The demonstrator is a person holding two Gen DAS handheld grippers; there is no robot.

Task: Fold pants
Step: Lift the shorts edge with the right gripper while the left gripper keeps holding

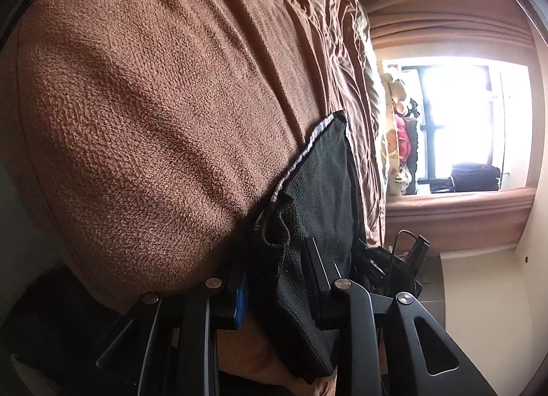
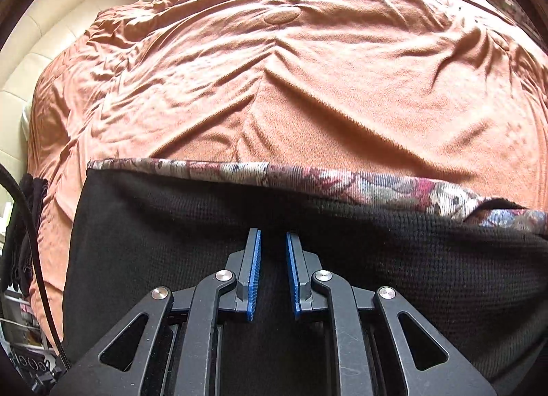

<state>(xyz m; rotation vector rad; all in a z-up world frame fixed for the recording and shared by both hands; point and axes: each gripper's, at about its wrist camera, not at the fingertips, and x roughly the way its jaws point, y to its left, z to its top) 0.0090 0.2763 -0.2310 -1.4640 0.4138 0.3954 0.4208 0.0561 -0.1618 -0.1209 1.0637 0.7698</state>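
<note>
While the left gripper (image 1: pixel 277 279) pinched the black pants (image 1: pixel 322 190), only the right view showed the right gripper (image 2: pixel 273 235) narrowly parted over their patterned waistband (image 2: pixel 308 178) on the brown blanket (image 2: pixel 274 87).

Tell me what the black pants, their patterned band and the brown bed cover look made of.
Black pants: apparently a waffle-textured knit, matte; a fine grid of ribs shows.
Patterned band: seems a woven tapestry-like fabric, with floral reds, creams and blues in visible threads.
Brown bed cover: probably a soft fleece or brushed fabric, with a fuzzy nap and loose wrinkles.
</note>
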